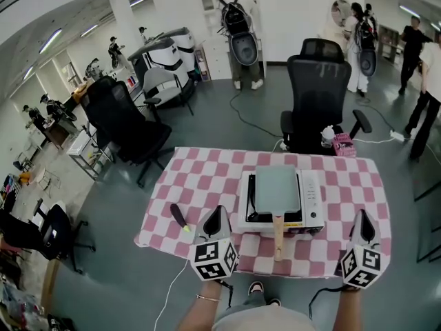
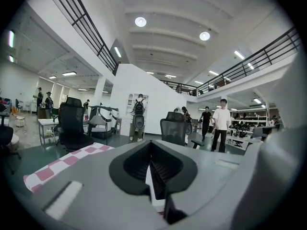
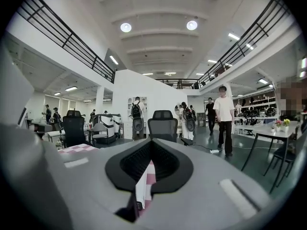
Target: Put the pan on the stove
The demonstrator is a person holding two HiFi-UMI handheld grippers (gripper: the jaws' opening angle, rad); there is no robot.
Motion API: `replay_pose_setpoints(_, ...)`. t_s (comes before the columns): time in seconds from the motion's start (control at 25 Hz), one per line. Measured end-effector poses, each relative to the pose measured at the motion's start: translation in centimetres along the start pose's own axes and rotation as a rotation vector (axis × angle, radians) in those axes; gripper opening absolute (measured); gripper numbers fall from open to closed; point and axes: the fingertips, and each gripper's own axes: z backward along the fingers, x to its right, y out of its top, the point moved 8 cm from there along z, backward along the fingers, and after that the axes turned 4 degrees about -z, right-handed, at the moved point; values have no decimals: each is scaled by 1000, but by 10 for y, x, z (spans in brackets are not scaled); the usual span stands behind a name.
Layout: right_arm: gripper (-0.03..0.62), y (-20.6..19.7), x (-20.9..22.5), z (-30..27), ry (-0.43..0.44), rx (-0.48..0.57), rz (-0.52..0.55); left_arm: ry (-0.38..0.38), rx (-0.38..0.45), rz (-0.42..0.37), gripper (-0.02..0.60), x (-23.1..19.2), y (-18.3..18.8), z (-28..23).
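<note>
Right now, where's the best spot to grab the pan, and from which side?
Grip the wooden handle, coming from the near table edge. It sticks straight out of the pan past the stove's front; the pan body is too wide and flat to pinch.

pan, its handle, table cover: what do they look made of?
Pan: flat, matte grey-green surface, likely coated metal; the look can't confirm it.
Handle: pale tan, looks like bare wood.
Table cover: pink-and-white check that drapes over the edges, so probably fabric or soft vinyl.
</note>
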Motion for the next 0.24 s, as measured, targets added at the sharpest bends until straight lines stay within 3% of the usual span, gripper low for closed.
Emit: replay_pose_setpoints(0.24,8,-1,-2,-5,13,-3,0,-7,-22,-2,-3,1,-3,-8)
